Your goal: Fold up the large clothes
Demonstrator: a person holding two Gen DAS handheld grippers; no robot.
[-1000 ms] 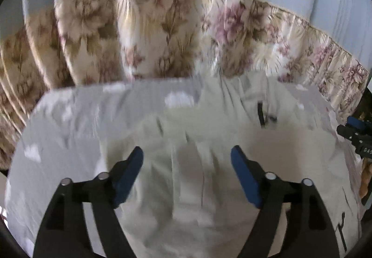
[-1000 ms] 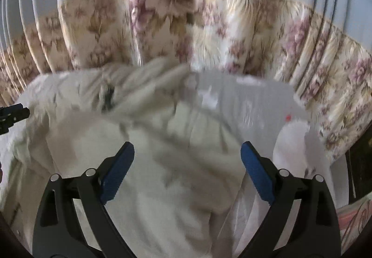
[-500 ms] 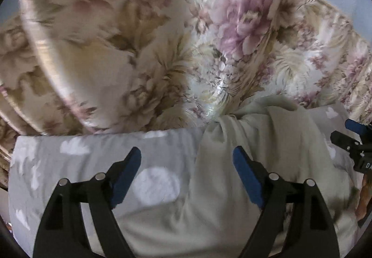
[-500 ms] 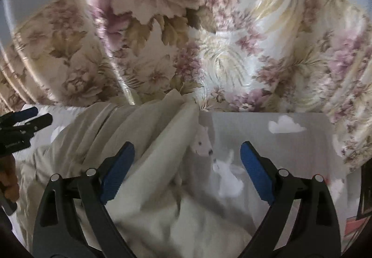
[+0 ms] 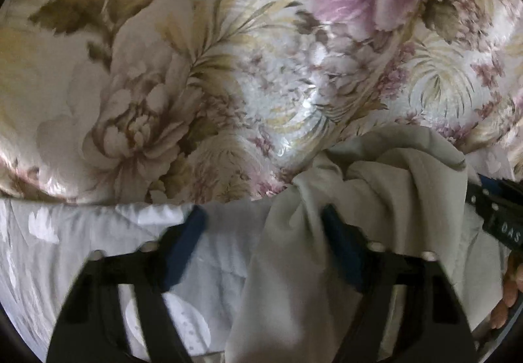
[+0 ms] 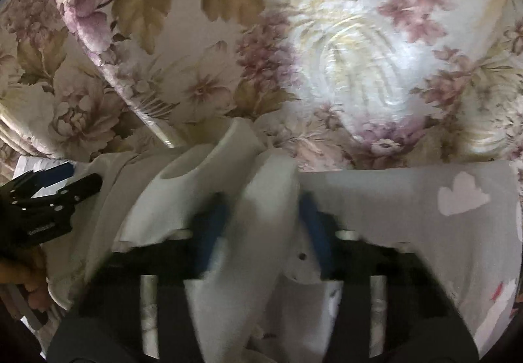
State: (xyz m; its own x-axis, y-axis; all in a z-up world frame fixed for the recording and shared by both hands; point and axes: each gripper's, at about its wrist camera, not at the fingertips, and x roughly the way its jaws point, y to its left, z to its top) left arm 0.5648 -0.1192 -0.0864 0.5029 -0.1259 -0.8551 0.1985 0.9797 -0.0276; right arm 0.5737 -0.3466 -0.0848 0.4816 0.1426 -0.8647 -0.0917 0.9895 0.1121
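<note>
1. Pale cream cloth, the garment (image 6: 261, 199), lies bunched at the far edge of the grey cloud-print bedsheet (image 6: 408, 199), right up against the floral curtain (image 6: 359, 52); a second ago it lay spread below both grippers.
2. Jaws of the right gripper (image 6: 261, 222) have just been closing and now pinch a raised fold of the garment.
3. Jaws of the left gripper (image 5: 264, 232) have also been closing, now about half open; cloth lies between them, the left pad apparently not yet touching.
4. Both far corners look nearly secured, so pulling them back for a fold seems next.
</note>
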